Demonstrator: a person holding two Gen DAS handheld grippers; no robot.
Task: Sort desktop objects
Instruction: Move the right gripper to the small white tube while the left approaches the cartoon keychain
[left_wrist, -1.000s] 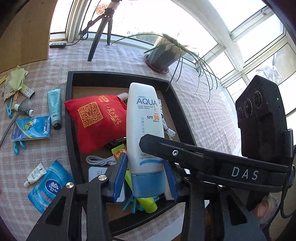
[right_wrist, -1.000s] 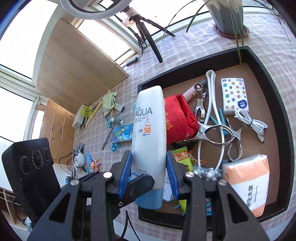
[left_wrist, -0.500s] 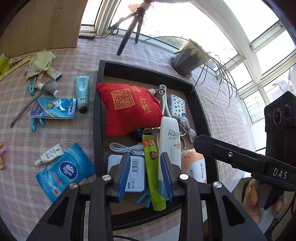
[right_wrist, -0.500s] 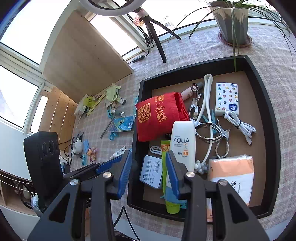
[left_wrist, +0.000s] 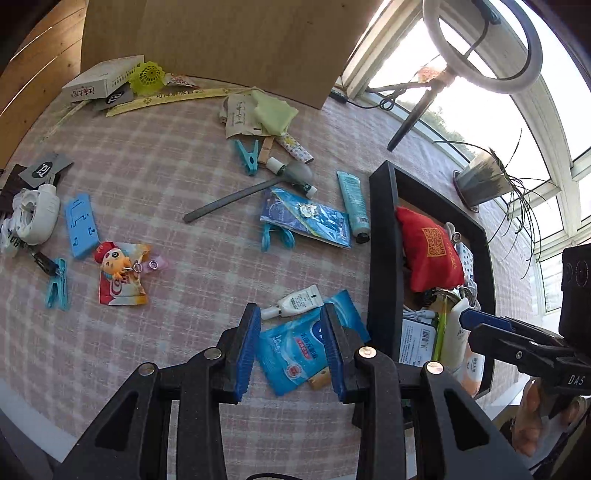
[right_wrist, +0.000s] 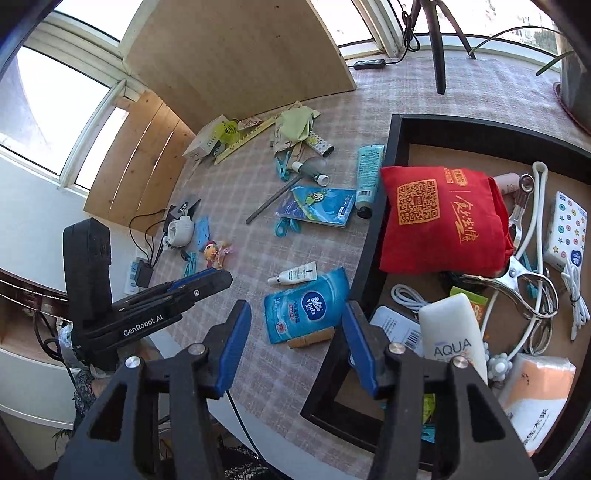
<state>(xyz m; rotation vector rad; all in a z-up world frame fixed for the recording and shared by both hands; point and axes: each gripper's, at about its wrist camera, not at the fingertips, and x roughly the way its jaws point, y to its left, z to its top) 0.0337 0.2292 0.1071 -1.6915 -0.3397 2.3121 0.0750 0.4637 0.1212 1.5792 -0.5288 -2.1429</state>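
Note:
A black tray (left_wrist: 384, 258) (right_wrist: 369, 236) holds a red pouch (right_wrist: 439, 218) (left_wrist: 428, 251), the white AQUA sunscreen bottle (right_wrist: 452, 332) (left_wrist: 452, 332), clips, cables and tissue packs. My left gripper (left_wrist: 290, 343) is open and empty, over a blue Vinda wipes pack (left_wrist: 299, 343) (right_wrist: 308, 306) and a small white tube (left_wrist: 295, 302) (right_wrist: 295, 274) on the checked cloth left of the tray. My right gripper (right_wrist: 295, 339) is open and empty, just in front of the same pack, beside the tray's left wall.
Loose on the cloth: a teal tube (left_wrist: 352, 201), a blue booklet (left_wrist: 306, 218), a grey file (left_wrist: 229, 201), blue pegs (left_wrist: 245, 155), a snack pack (left_wrist: 122, 273), a blue card (left_wrist: 81, 225), a white fan (left_wrist: 33, 214), boxes and a ruler (left_wrist: 110, 85). A plant pot (left_wrist: 480, 181) stands beyond the tray.
The sunscreen bottle, held one second ago, now lies in the tray. Both grippers have opened and swung left, from over the tray to over the cloth and the blue wipes pack.

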